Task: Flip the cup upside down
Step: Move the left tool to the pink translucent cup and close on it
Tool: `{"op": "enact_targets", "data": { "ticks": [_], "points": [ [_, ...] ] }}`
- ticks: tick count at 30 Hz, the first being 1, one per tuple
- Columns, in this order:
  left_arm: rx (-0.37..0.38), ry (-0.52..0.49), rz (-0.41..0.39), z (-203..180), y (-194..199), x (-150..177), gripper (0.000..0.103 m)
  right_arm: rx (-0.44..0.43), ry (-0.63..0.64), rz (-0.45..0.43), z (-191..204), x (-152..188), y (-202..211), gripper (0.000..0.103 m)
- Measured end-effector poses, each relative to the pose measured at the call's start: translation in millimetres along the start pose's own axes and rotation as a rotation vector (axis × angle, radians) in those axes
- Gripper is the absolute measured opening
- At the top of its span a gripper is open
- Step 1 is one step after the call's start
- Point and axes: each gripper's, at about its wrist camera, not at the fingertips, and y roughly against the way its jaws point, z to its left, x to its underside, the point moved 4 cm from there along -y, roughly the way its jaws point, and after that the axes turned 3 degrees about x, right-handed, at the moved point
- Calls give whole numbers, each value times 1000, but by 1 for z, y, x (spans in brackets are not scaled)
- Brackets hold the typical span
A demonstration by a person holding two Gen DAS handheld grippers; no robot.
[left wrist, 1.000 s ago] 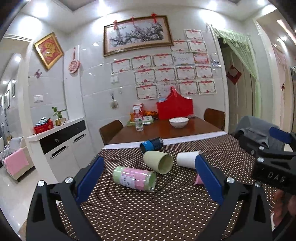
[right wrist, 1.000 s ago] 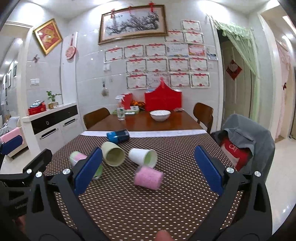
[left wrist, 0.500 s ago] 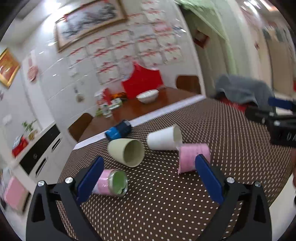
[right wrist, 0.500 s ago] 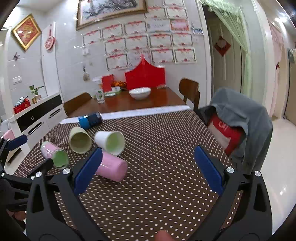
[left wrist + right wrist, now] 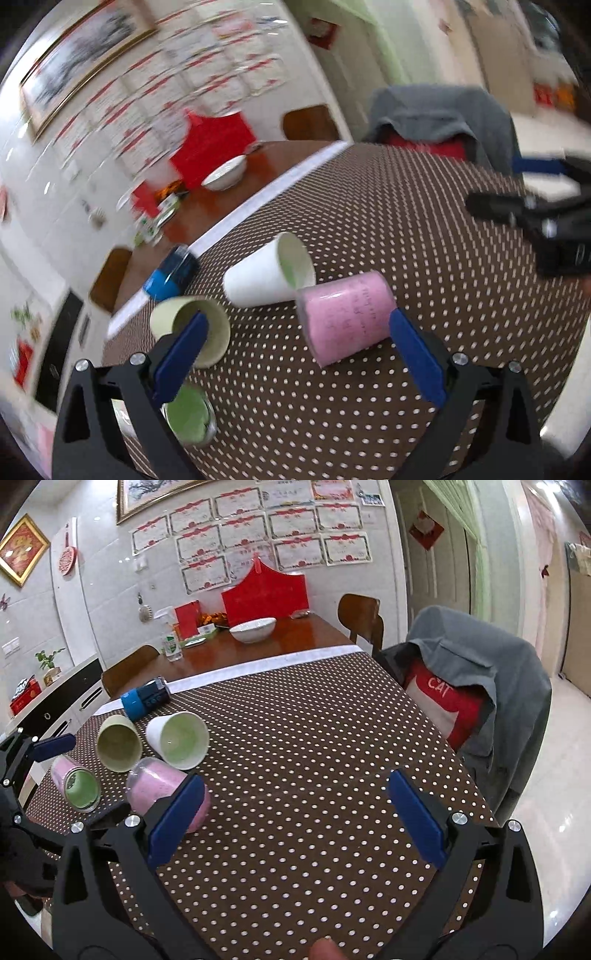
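Observation:
Several cups lie on their sides on the dotted brown tablecloth [image 5: 369, 229]. A pink cup [image 5: 345, 317] lies just ahead of my left gripper [image 5: 299, 354], which is open and empty, tilted over it. A white cup [image 5: 266, 273], a pale green cup [image 5: 192, 332], a pink-and-green cup [image 5: 188, 413] and a blue cup [image 5: 170, 273] lie around it. In the right wrist view the pink cup [image 5: 155, 790] sits by my left finger, with the white cup [image 5: 177, 738] behind. My right gripper [image 5: 295, 819] is open and empty over bare cloth.
A chair draped with a grey jacket [image 5: 480, 686] stands at the table's right edge. A white bowl [image 5: 253, 629], a spray bottle [image 5: 170, 642] and a red box [image 5: 266, 590] stand on the far wooden table. My right gripper shows in the left wrist view [image 5: 546, 221].
My left gripper has moved forward, rolling to one side, and closed in on the pink cup. My right gripper has drifted right and back. The cups have not moved.

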Motion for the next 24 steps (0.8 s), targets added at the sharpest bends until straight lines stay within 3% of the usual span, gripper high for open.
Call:
{"op": "enact_targets", "data": {
  "ticks": [3, 5, 14, 19, 21, 22, 23, 24],
  "points": [
    [18, -104, 25, -11, -13, -1, 97, 8, -22, 13, -8, 1, -5, 97],
    [21, -110, 56, -12, -24, 2, 97, 15, -26, 16, -12, 3, -8, 97],
    [181, 148, 84, 9, -47, 10, 97, 21, -29, 32, -12, 5, -14, 97],
    [270, 274, 36, 21, -49, 11, 97, 25, -29, 34, -12, 4, -16, 97],
    [288, 276, 35, 20, -50, 10, 74, 25, -27, 36, -11, 5, -17, 97],
    [312, 282, 40, 18, -52, 10, 50, 25, -26, 36, -10, 5, -17, 97],
    [337, 301, 48, 18, -54, 11, 35, 24, -24, 36, -9, 5, -17, 97],
    [355, 317, 52, 17, -57, 12, 31, 23, -22, 35, -8, 6, -16, 97]
  ]
}}
